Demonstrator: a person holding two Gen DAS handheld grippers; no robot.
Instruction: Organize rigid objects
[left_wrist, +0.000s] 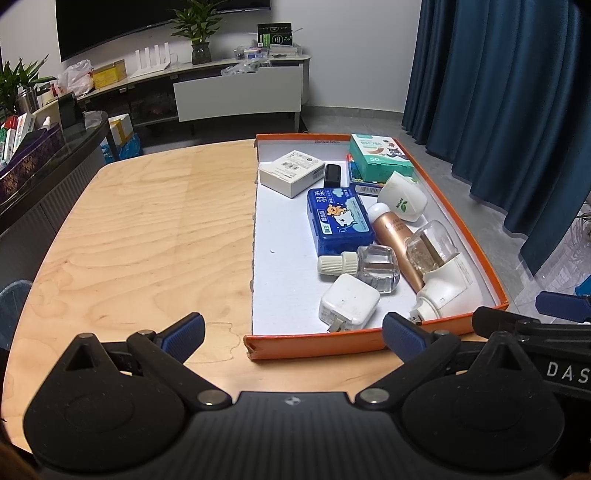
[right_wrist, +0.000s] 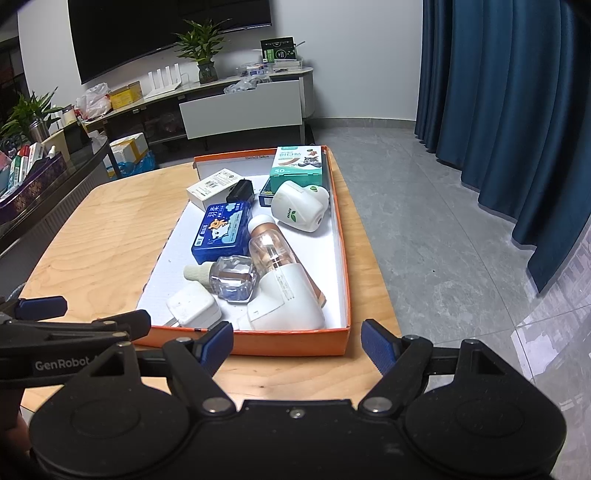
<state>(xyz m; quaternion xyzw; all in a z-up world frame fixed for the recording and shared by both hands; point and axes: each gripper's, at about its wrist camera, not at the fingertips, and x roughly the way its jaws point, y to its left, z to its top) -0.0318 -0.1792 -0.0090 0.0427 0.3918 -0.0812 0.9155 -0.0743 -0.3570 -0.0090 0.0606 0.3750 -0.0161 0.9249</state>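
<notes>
An orange box lid (left_wrist: 317, 345) (right_wrist: 280, 345) with a white inside lies on the right half of the wooden table (left_wrist: 147, 229). It holds a white charger (left_wrist: 349, 301) (right_wrist: 192, 304), a clear bottle (left_wrist: 373, 266) (right_wrist: 232, 277), a blue case (left_wrist: 338, 221) (right_wrist: 221, 230), a gold tube (left_wrist: 397, 236), white plug-in devices (left_wrist: 447, 288) (right_wrist: 299, 206), a white carton (left_wrist: 291, 171) (right_wrist: 212, 184), a black block (left_wrist: 332, 175) and a teal box (left_wrist: 380, 155) (right_wrist: 297, 166). My left gripper (left_wrist: 293, 332) hovers open before the lid's near left corner. My right gripper (right_wrist: 297, 343) stands open at the lid's near wall. Nothing sits between either pair of fingers.
Bare wood covers the table's left half. A dark glass side table (left_wrist: 55, 147) with boxes stands to the left, a TV cabinet (left_wrist: 236, 92) behind. Blue curtains (left_wrist: 498, 92) and grey floor (right_wrist: 443, 221) lie to the right of the table edge.
</notes>
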